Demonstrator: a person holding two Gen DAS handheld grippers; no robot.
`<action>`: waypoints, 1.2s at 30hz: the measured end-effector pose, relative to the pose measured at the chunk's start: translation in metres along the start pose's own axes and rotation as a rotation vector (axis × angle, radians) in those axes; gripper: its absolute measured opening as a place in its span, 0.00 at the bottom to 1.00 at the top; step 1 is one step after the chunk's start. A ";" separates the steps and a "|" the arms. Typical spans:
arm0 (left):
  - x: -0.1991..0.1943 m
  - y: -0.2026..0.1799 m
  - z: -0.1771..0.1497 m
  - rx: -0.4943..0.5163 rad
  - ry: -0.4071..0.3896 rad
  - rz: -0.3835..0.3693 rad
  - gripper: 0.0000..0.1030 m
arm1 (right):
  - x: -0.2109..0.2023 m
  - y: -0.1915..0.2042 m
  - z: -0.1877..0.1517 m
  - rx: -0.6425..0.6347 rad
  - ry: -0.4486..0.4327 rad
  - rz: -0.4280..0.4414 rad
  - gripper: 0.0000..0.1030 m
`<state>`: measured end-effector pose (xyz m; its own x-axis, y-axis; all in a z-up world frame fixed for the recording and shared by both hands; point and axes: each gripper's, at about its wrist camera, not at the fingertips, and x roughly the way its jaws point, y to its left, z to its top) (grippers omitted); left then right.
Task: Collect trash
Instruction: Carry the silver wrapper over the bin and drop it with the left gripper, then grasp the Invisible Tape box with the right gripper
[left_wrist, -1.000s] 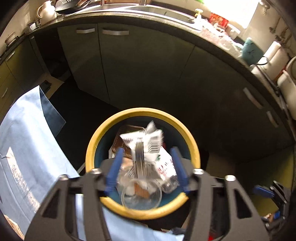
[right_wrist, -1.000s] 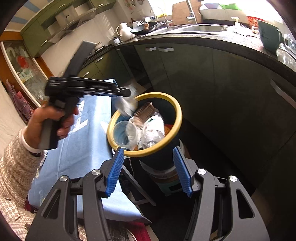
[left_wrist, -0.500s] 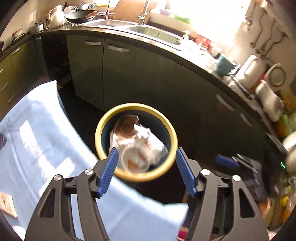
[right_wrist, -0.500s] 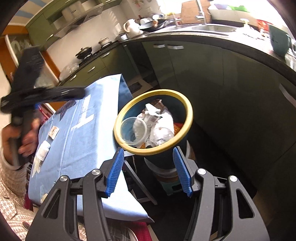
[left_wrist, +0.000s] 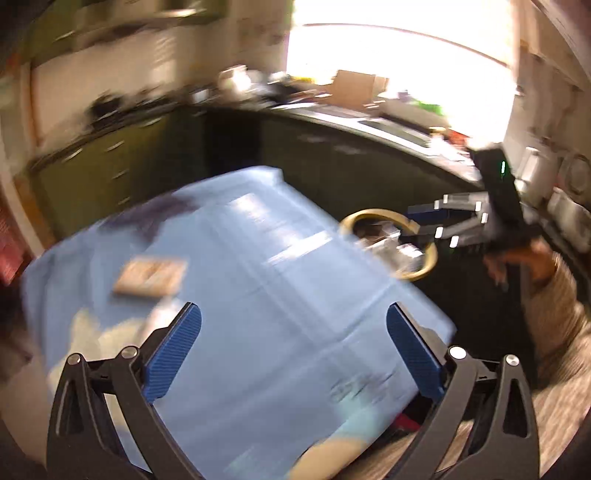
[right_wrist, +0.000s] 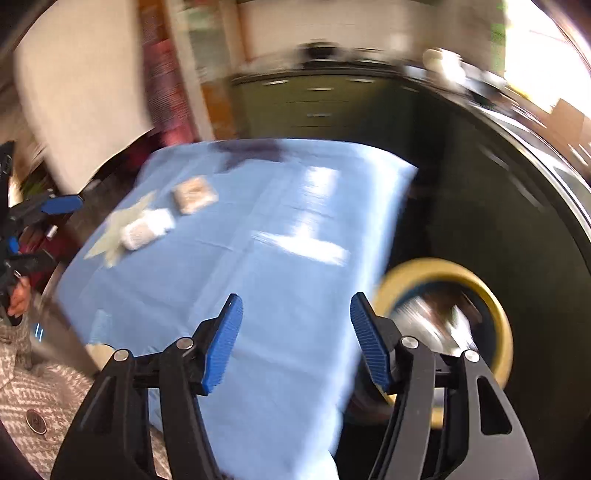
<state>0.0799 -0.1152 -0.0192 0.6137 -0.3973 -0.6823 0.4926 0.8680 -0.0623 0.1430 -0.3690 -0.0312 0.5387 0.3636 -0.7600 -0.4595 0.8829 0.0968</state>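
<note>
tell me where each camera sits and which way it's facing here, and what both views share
Left wrist: sits on the left gripper, angled down over the table's light blue cloth; its jaws are opening, empty; the right gripper and a patterned sleeve show.
Right wrist: sits on the right gripper, angled down over the cloth's near edge; jaws opening, empty; the left gripper shows.
Shared: the cloth, the yellow-rimmed round trash bin beside it, a tan flat packet.

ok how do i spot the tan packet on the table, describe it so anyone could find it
Start at the blue tablecloth covering the table. Toward its far left end lie three bits of litter close together. The tan packet is the squarish, brownish one farthest from the camera in the right wrist view, beside a white crumpled wad and a pale flat wrapper.
</note>
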 end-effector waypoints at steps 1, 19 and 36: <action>-0.008 0.013 -0.011 -0.033 0.001 0.023 0.93 | 0.013 0.011 0.014 -0.034 0.015 0.029 0.59; -0.068 0.126 -0.085 -0.310 -0.069 0.118 0.94 | 0.252 0.154 0.166 -0.426 0.291 0.201 0.59; -0.062 0.138 -0.100 -0.349 -0.051 0.085 0.94 | 0.301 0.164 0.155 -0.485 0.380 0.160 0.65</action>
<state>0.0487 0.0588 -0.0583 0.6774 -0.3262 -0.6593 0.2036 0.9444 -0.2581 0.3390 -0.0683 -0.1445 0.1896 0.2709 -0.9438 -0.8290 0.5592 -0.0061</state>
